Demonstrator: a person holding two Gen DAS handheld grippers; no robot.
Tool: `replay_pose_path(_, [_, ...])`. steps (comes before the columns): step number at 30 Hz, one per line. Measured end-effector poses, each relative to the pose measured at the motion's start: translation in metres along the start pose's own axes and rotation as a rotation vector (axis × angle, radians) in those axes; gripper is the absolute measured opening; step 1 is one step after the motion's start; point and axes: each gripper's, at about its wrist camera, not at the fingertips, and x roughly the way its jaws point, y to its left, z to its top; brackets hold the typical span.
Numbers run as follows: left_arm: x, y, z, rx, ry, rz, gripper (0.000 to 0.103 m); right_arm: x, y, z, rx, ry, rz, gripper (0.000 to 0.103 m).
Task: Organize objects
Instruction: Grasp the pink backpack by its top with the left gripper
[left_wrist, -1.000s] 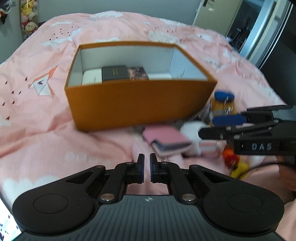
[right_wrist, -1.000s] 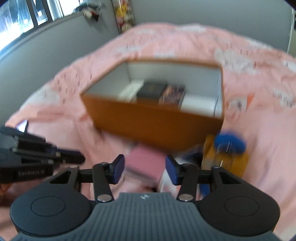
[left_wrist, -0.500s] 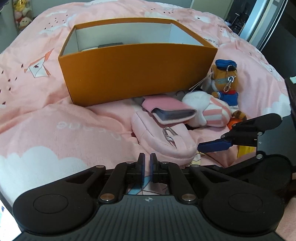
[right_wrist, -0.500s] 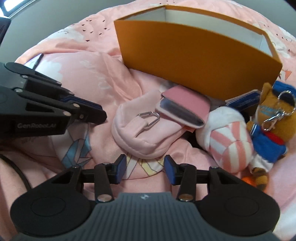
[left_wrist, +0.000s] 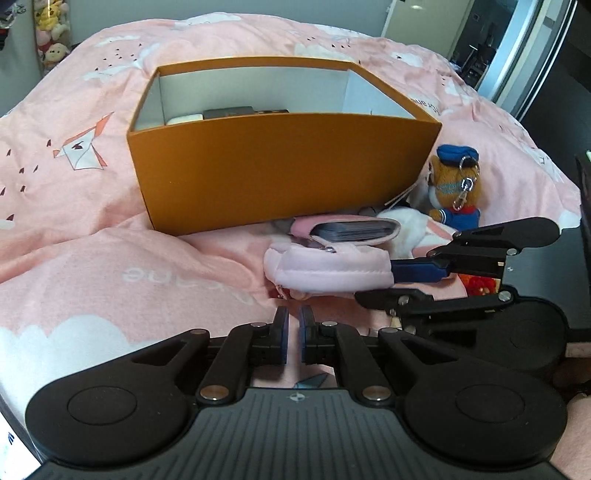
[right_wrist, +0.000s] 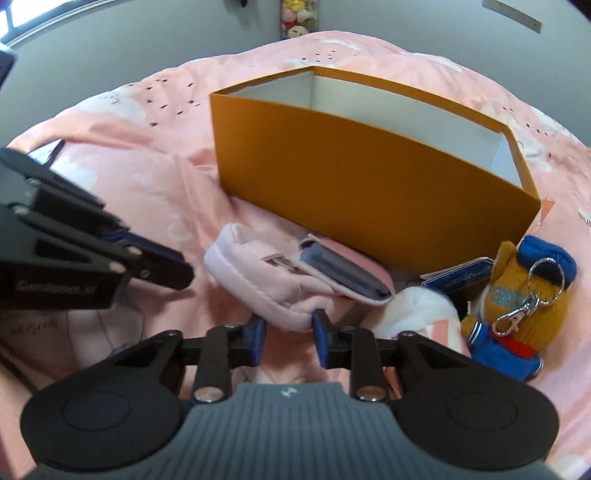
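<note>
The right claw (right_wrist: 288, 341) grips the pink pouch (right_wrist: 258, 284) at its edge, so lift slowly toward the orange box (right_wrist: 369, 199); the left claw (left_wrist: 292, 334) is nearly closed and empty.

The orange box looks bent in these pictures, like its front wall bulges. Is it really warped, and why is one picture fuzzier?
Left wrist view: sharp; the orange box bows from fisheye distortion, likely not real warping. Right wrist view: softer, slight blur on the left gripper and bear keychain; the box edge curves there too, and window glare brightens the top-left corner.
</note>
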Motion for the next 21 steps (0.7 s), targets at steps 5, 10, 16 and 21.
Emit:
replay_pose_path(5, [-0.01,-0.003,0.002,0.015,-0.036,0.012,0.007,-0.017,-0.011,0.006,0.039,-0.061,-0.003,0.009])
replay_pose_path(10, [-0.026,-0.011,0.004,0.054,-0.084,-0.002,0.012,-0.045,-0.012,0.013,0.053,-0.113,0.019,0.008])
replay_pose_path(16, [-0.055,-0.017,0.005,0.068,-0.143,-0.049,0.031,-0.08,-0.022,0.03,0.111,-0.148,0.145,0.006])
replay_pose_path(21, [-0.038,-0.01,0.008,0.016,-0.096,-0.051,0.04,-0.05,-0.034,0.034,0.209,-0.074,0.19,0.006])
